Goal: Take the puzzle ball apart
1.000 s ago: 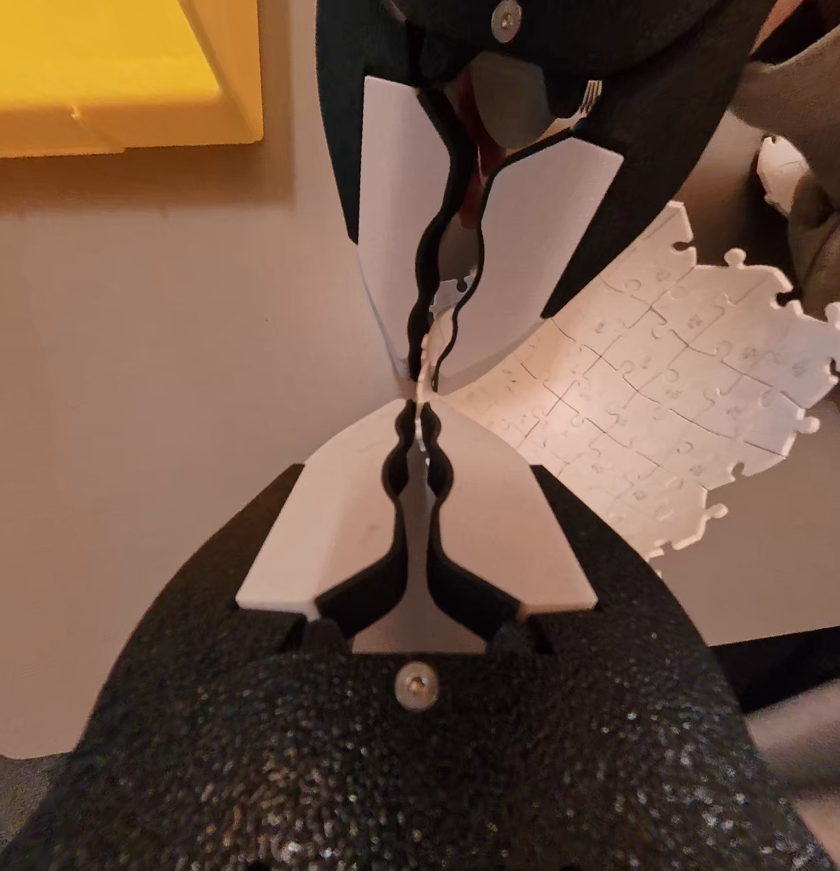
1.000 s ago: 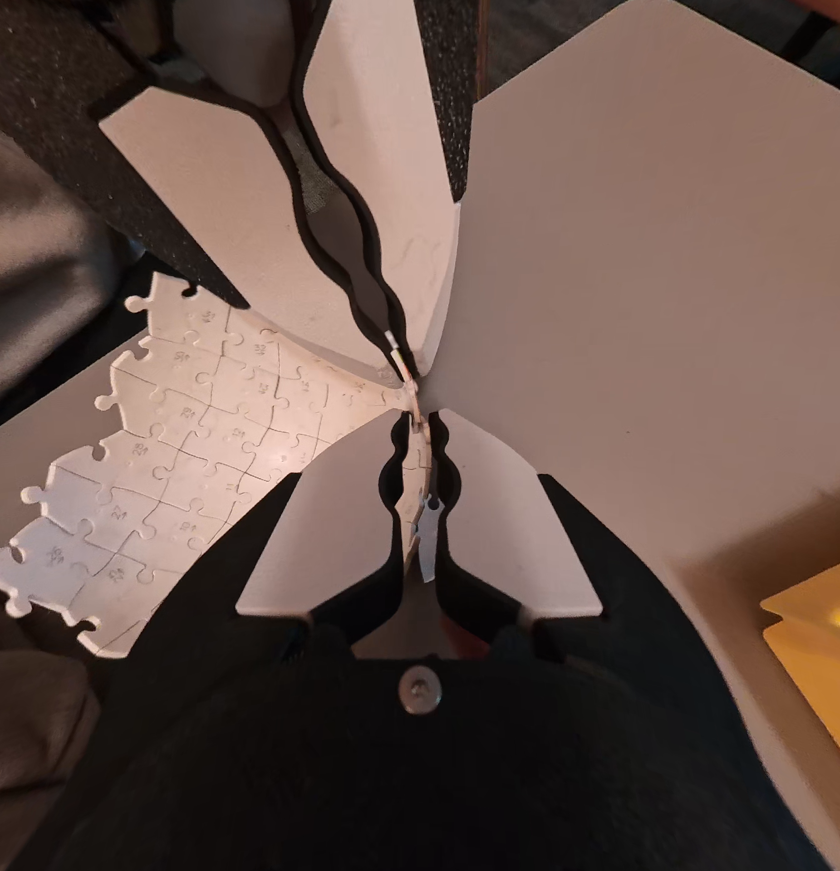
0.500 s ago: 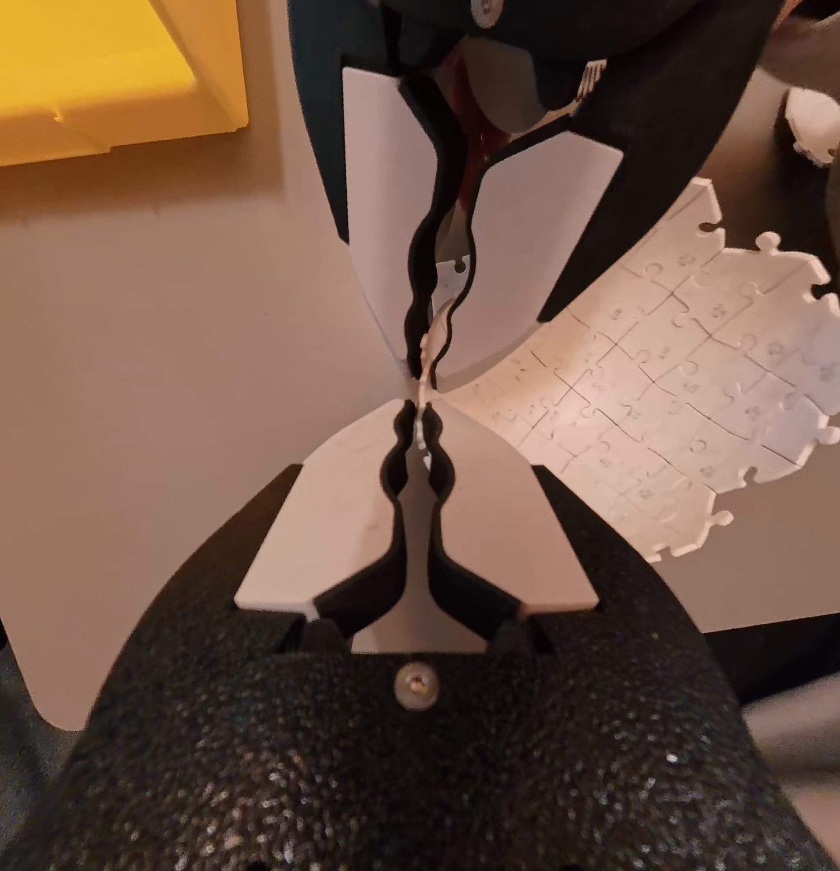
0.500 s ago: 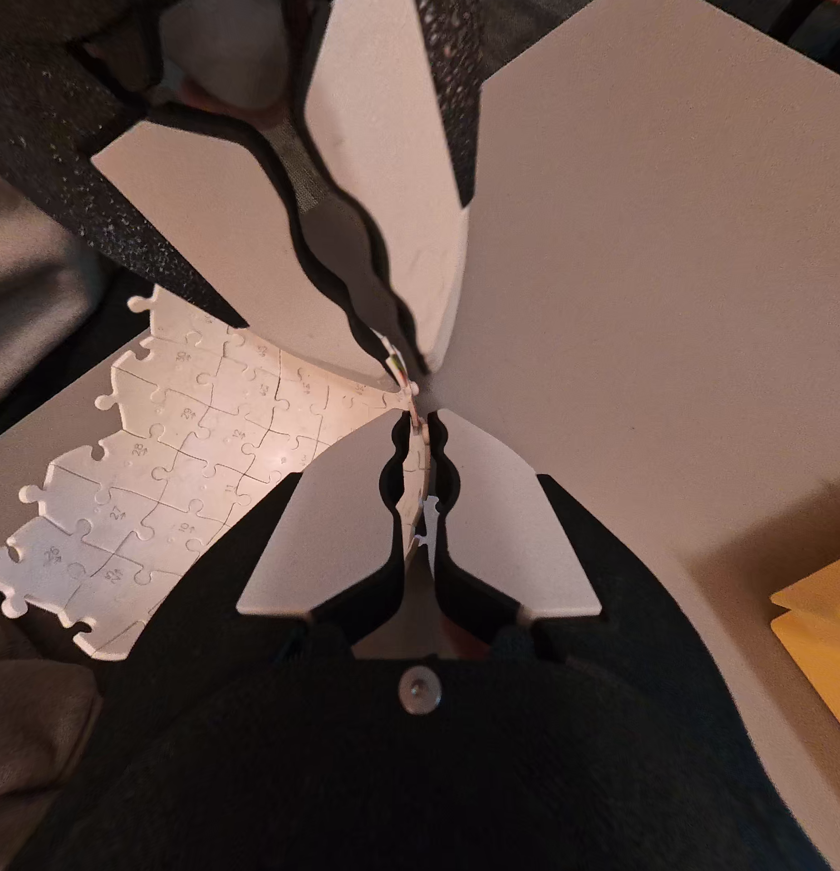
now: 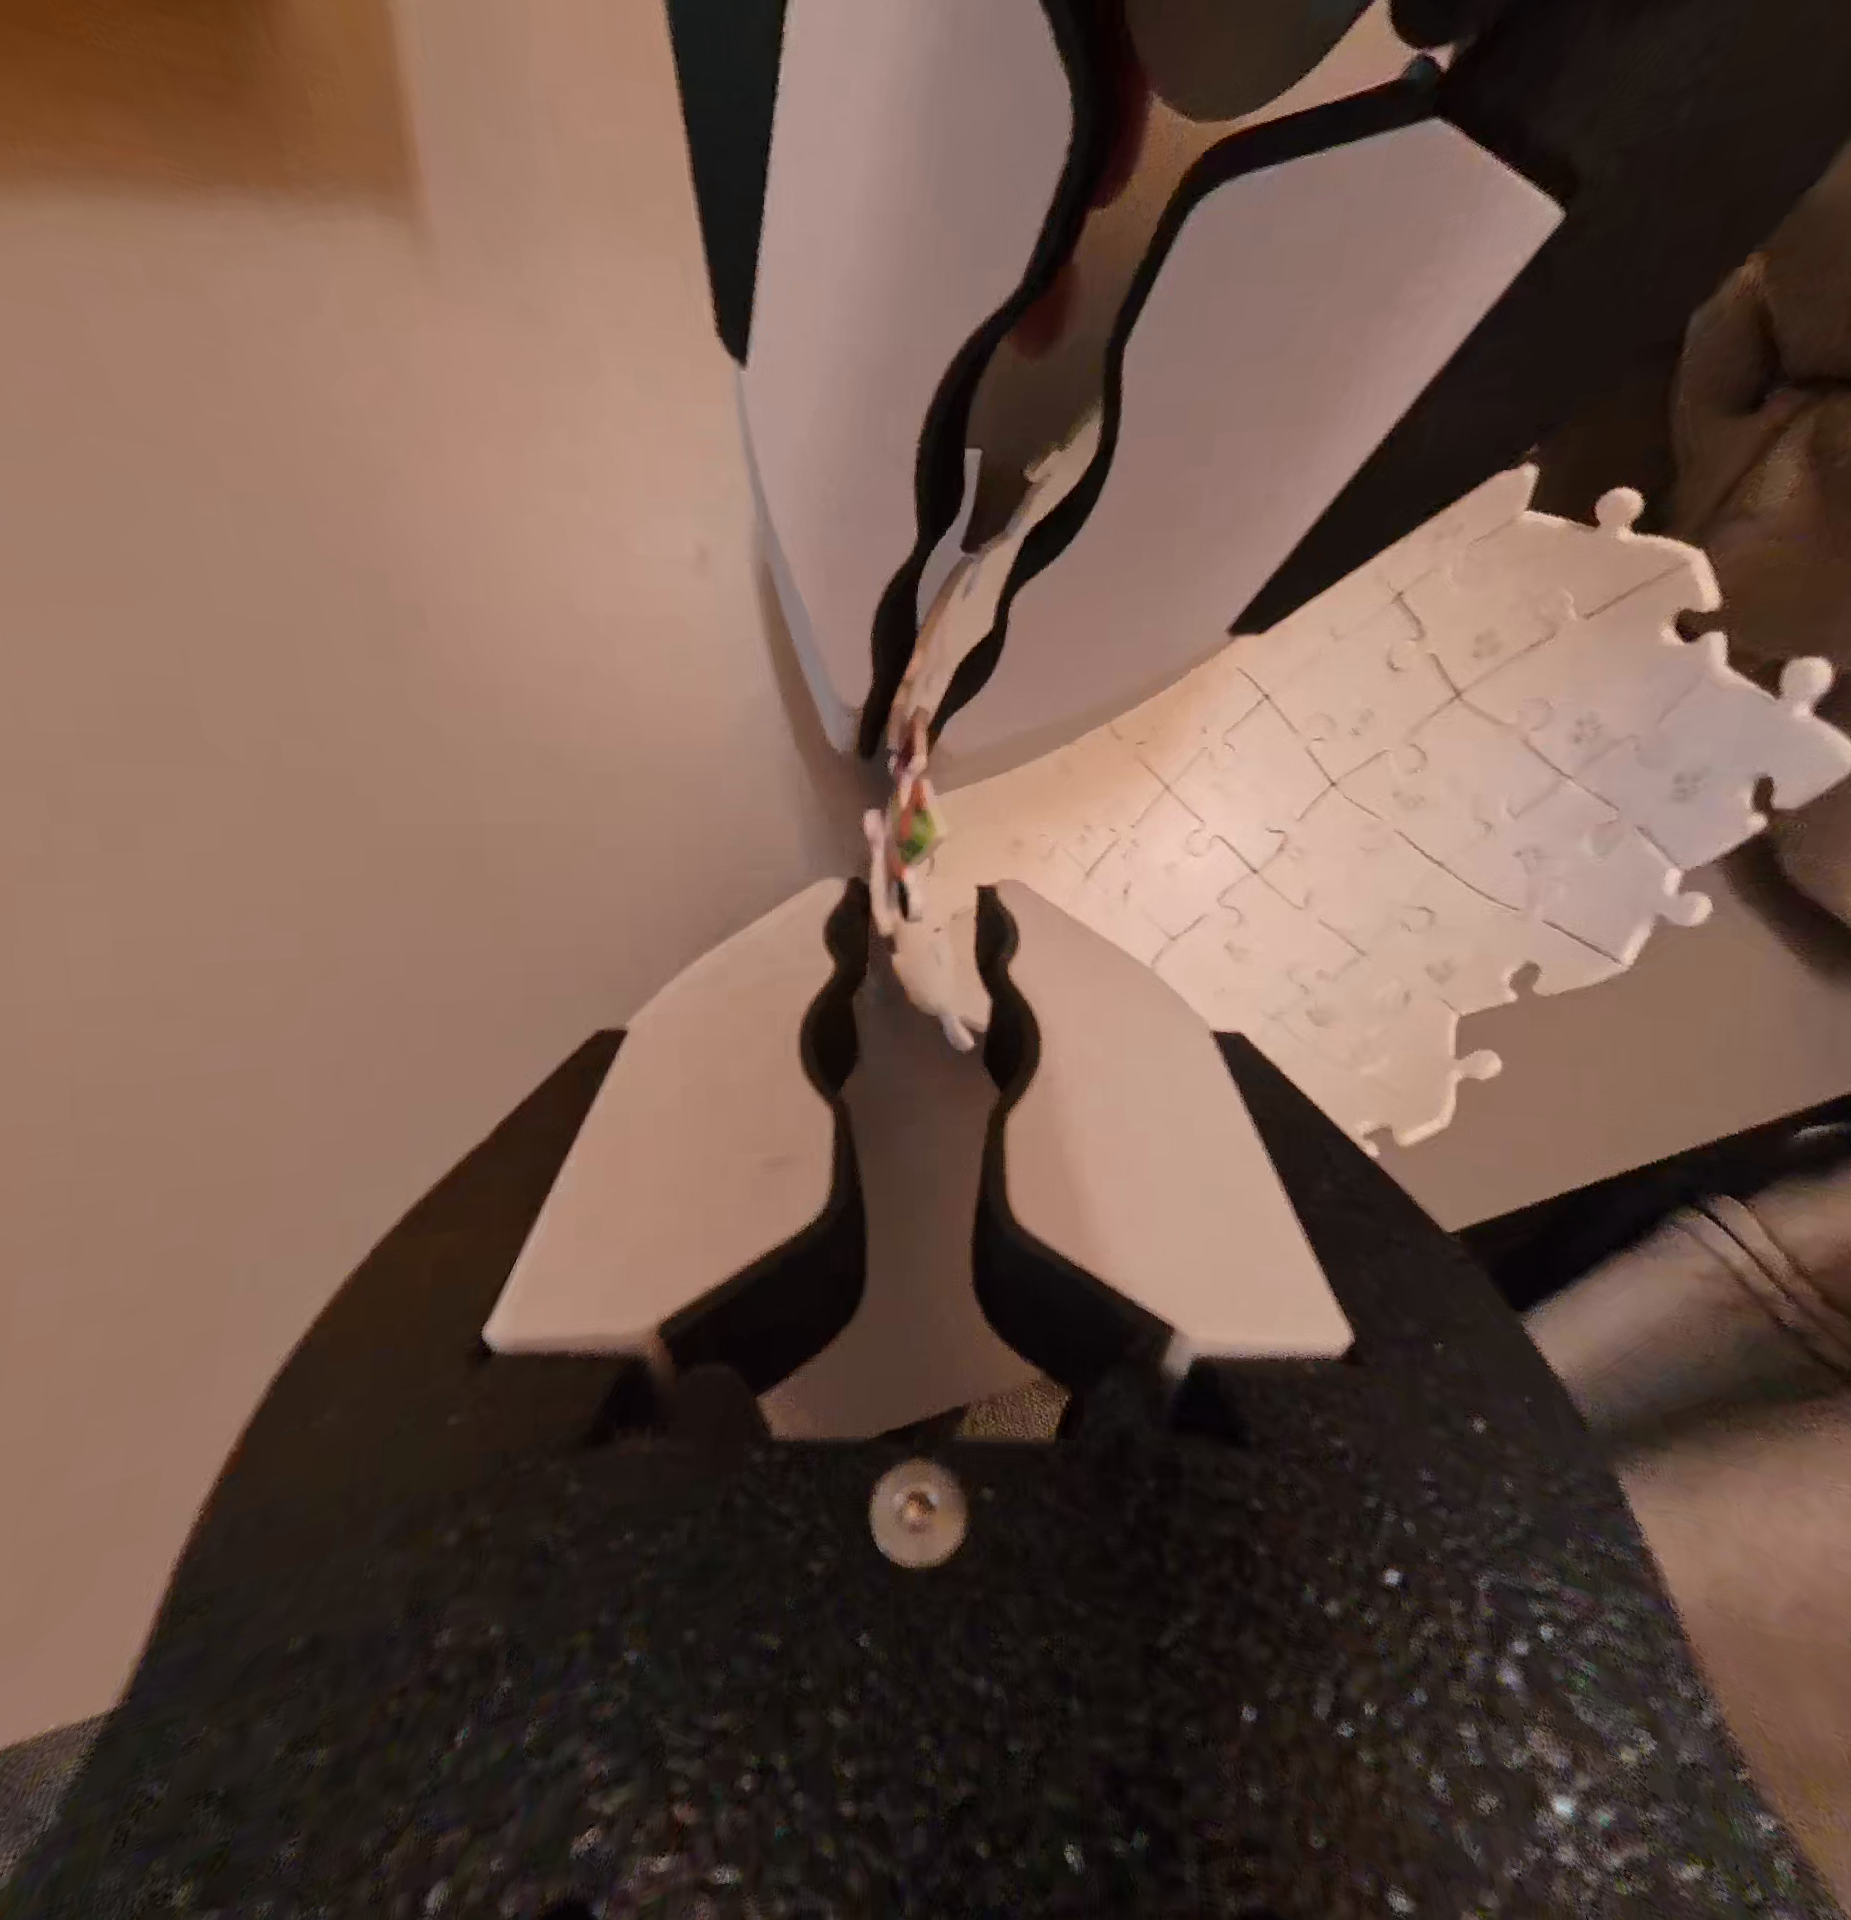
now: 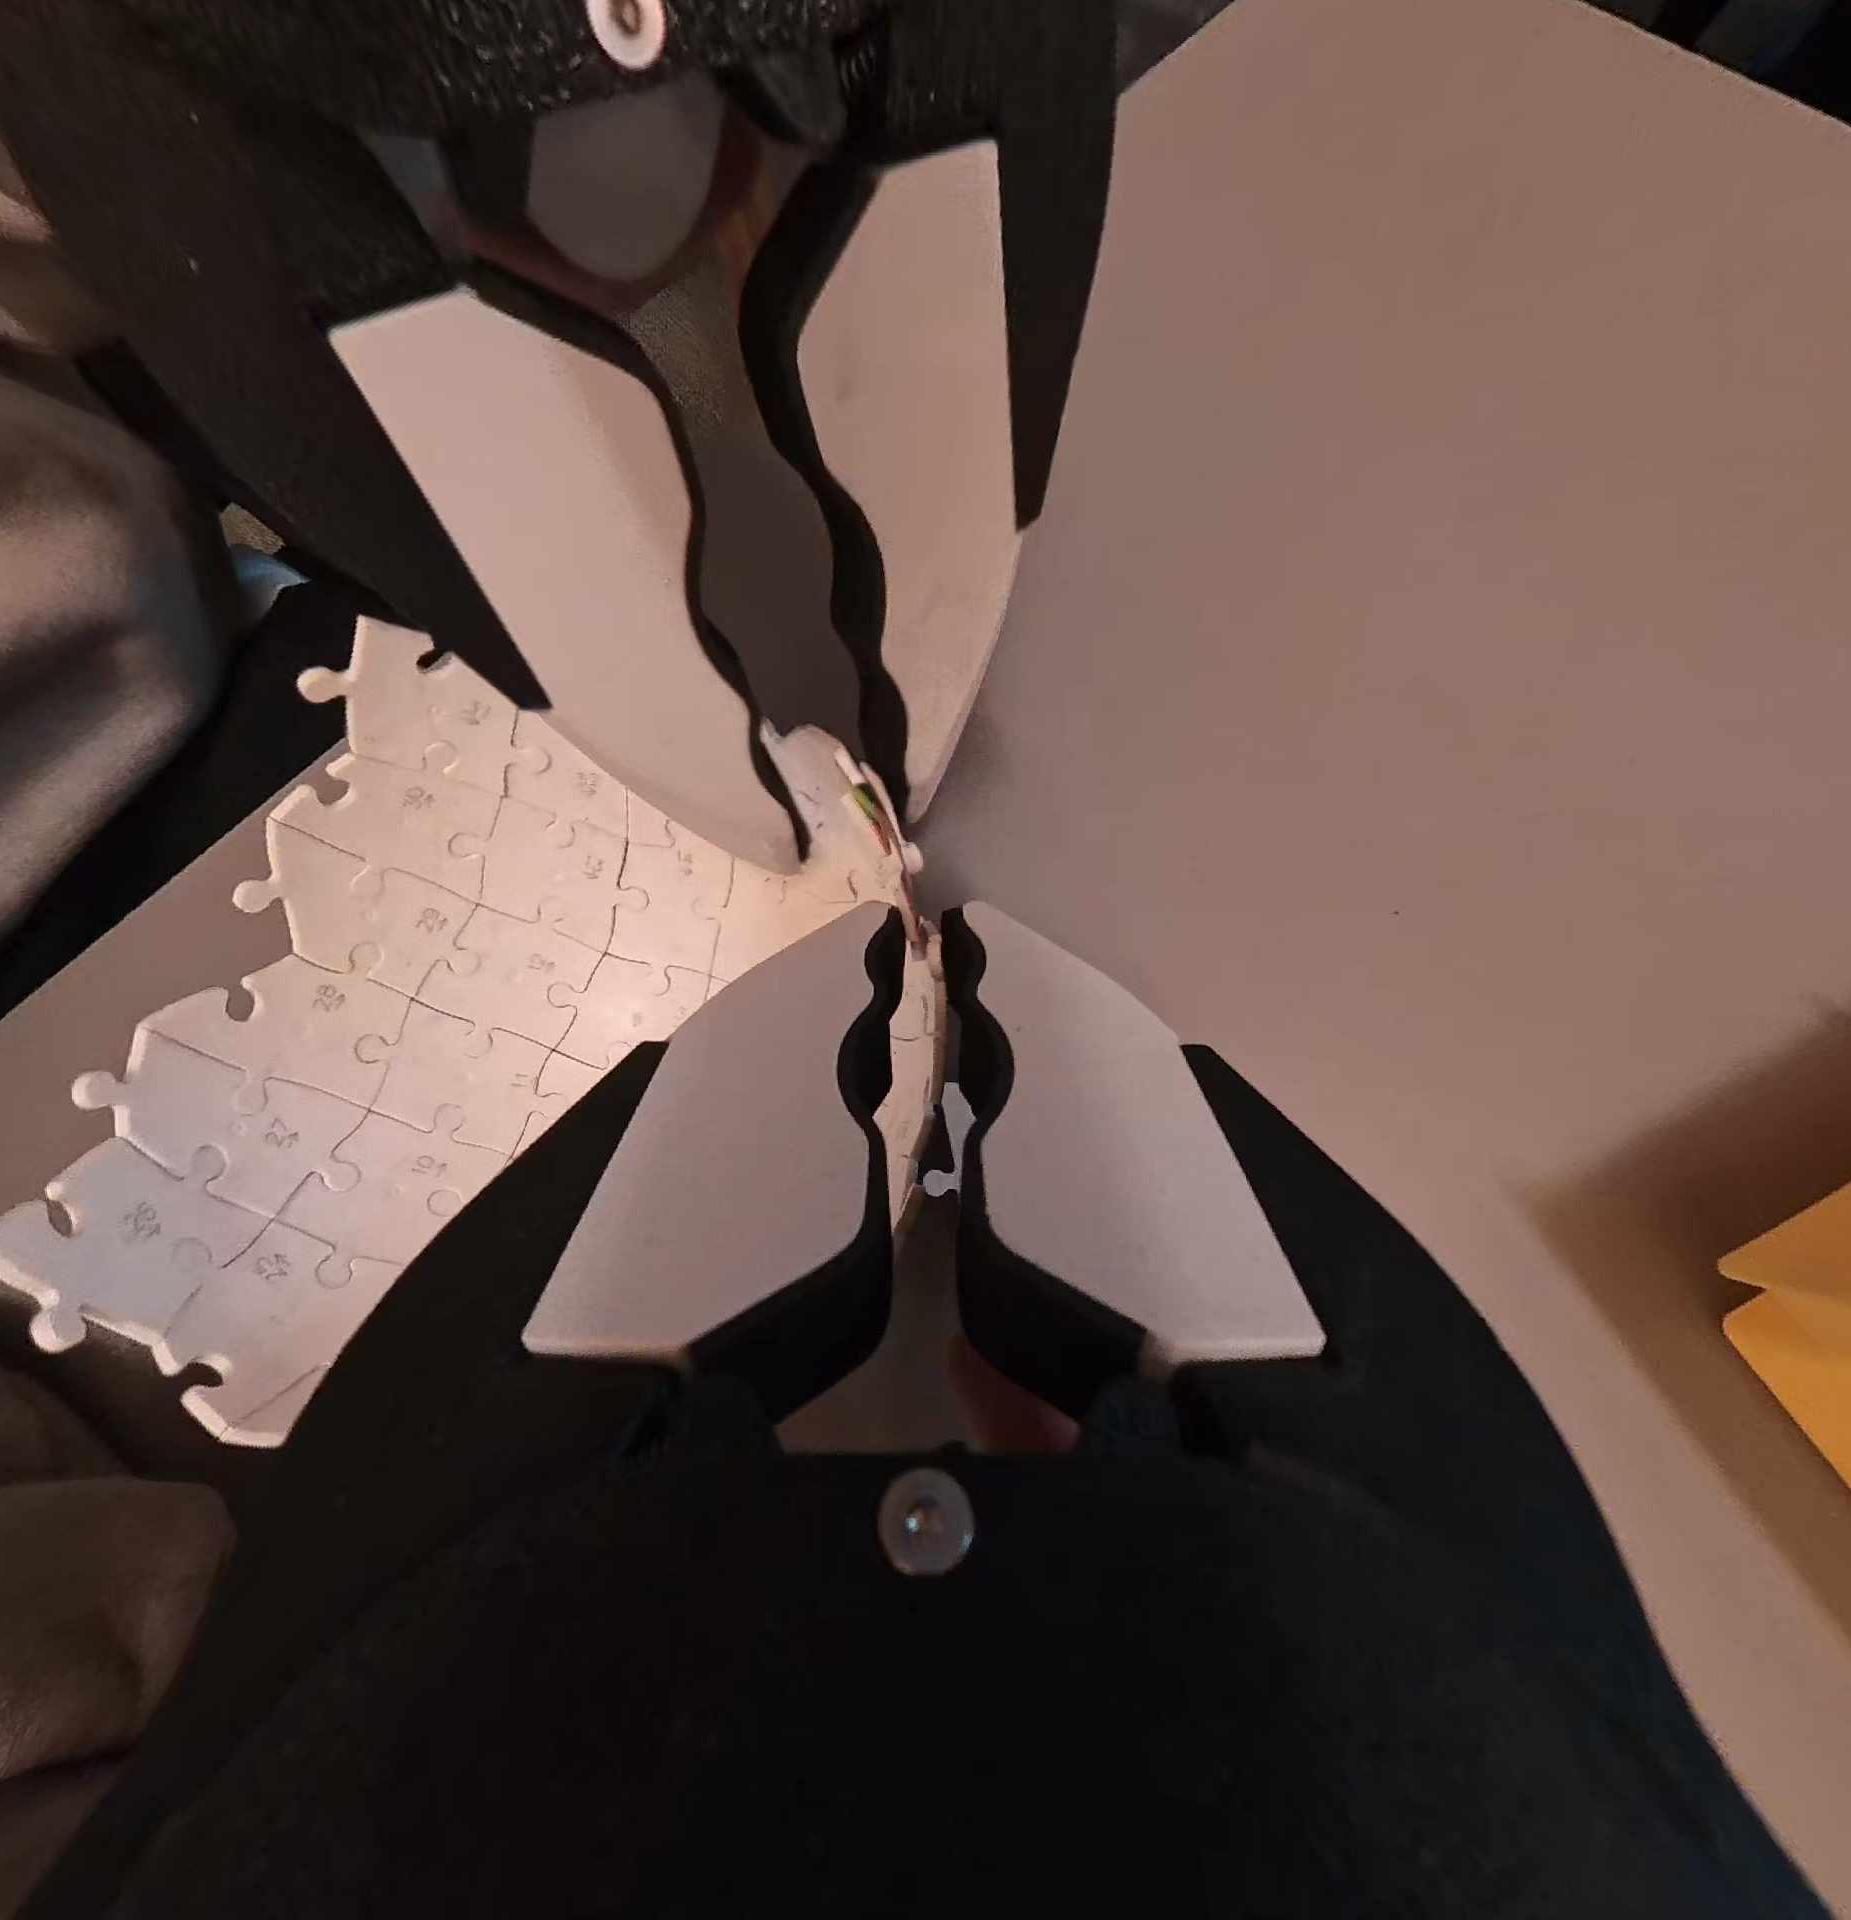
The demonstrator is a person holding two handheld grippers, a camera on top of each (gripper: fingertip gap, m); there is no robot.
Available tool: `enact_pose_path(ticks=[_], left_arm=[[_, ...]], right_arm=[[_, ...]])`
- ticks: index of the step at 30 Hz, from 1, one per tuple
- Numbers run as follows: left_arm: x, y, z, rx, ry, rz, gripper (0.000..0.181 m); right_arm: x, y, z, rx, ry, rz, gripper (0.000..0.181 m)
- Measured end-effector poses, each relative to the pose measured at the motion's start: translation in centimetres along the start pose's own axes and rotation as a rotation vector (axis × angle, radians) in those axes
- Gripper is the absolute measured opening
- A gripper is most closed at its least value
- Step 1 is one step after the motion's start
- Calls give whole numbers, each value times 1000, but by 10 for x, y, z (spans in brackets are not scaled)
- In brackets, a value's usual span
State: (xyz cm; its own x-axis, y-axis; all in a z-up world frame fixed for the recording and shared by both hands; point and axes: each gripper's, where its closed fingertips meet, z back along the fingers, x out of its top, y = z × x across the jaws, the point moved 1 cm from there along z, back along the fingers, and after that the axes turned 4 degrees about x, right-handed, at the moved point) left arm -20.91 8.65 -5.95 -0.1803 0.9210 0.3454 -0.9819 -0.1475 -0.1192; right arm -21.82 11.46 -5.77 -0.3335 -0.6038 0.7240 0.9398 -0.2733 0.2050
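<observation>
A curved white section of the puzzle ball [image 5: 1420, 831], several interlocked pieces with its inner side up, hangs over the white table; it also shows in the right wrist view [image 6: 433, 987]. Both grippers meet tip to tip at its narrow end. My right gripper [image 6: 921, 914] is shut on that edge, with pieces running back between its fingers; it appears at the top of the left wrist view [image 5: 900, 738]. My left gripper [image 5: 921, 899] is open, its jaws apart on either side of the edge, which sits loosely between them; it shows in the right wrist view [image 6: 848, 821].
The white table board [image 6: 1420, 623] lies under both grippers. A yellow box [image 6: 1814, 1299] stands at its right edge in the right wrist view. Grey fabric [image 5: 1783, 416] lies beyond the puzzle section. The grippers are tip to tip, or close to it.
My left gripper's jaws have opened from a tight pinch on the puzzle edge. The right gripper keeps its grip. The yellow box has slid out of the left wrist view.
</observation>
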Motion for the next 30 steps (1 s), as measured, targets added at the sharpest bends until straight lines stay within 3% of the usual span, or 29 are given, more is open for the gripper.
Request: enact_pose_path(ticks=[1, 5, 20, 30], left_arm=[[1, 1, -1, -1, 3, -4, 16], [4, 6, -4, 6, -8, 3, 4], [11, 12, -2, 19, -62, -29, 3], [13, 11, -2, 21, -78, -31, 2]], right_arm=[[0, 0, 0, 0, -1, -5, 7], [-2, -2, 1, -6, 1, -20, 7], [3, -4, 0, -33, -33, 10, 15], [5, -5, 0, -60, -19, 61, 8]])
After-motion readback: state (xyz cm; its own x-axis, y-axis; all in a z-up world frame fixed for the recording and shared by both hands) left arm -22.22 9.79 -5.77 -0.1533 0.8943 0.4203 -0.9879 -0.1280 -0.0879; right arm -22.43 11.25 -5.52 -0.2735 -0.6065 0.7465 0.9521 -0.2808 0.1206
